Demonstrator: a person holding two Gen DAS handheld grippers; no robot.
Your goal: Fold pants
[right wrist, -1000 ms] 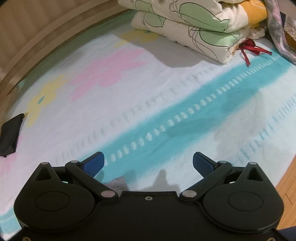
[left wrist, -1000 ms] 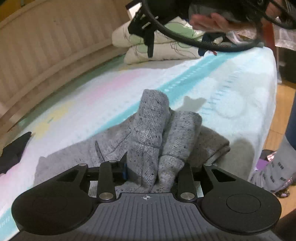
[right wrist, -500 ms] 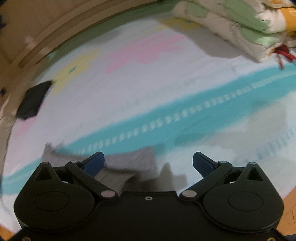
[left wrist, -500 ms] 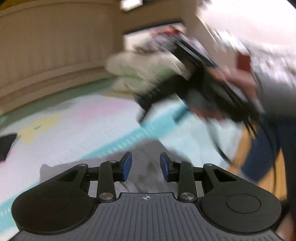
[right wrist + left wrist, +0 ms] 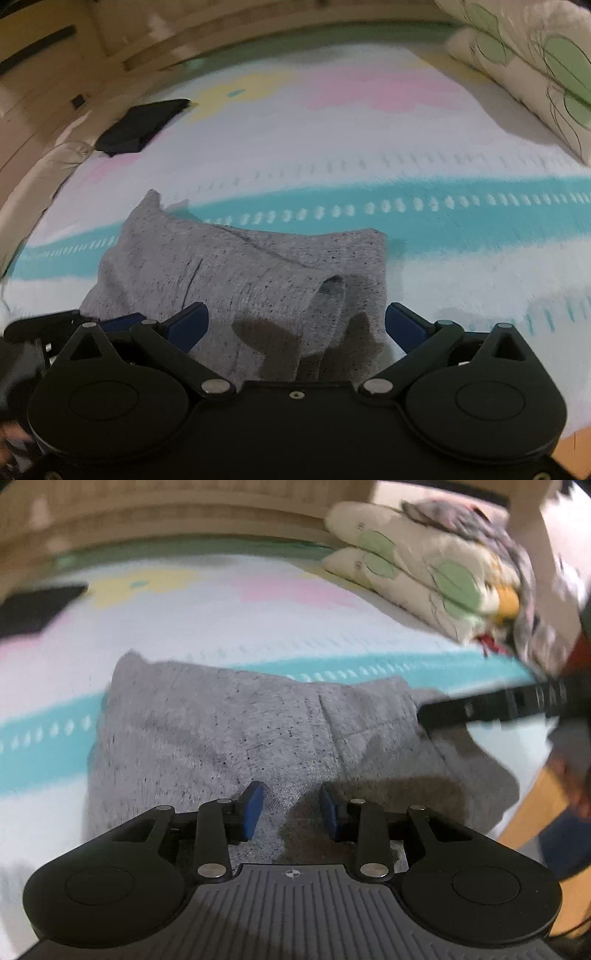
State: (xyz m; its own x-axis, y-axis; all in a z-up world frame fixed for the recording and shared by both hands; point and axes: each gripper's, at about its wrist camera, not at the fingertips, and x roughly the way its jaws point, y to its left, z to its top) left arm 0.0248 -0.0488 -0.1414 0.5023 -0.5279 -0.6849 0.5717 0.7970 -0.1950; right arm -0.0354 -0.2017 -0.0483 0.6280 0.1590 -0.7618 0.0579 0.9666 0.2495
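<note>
Grey speckled pants (image 5: pixel 229 731) lie folded in a flat bundle on the pastel bedsheet (image 5: pixel 229 620), near the bed's front edge. My left gripper (image 5: pixel 291 812) hovers low over their near edge. It is open, its blue pads (image 5: pixel 253 810) apart with no cloth pinched between them. My right gripper (image 5: pixel 295 325) is wide open over the near right part of the pants (image 5: pixel 240 266), where a fold stands up as a small loop. In the left wrist view the right gripper (image 5: pixel 498 705) is a black bar at the pants' right corner. The left gripper (image 5: pixel 55 328) sits at the pants' left.
Folded cream bedding with green leaves (image 5: pixel 424 572) is stacked at the far right of the bed. A flat black item (image 5: pixel 140 125) lies far left on the sheet. A wooden bed frame (image 5: pixel 184 520) runs along the back. Wooden floor (image 5: pixel 535 808) shows past the bed's right edge.
The left gripper let go of the bunched pant legs, which now lie flat and folded. Both grippers rolled and swung sideways; the right one came over the pants.
</note>
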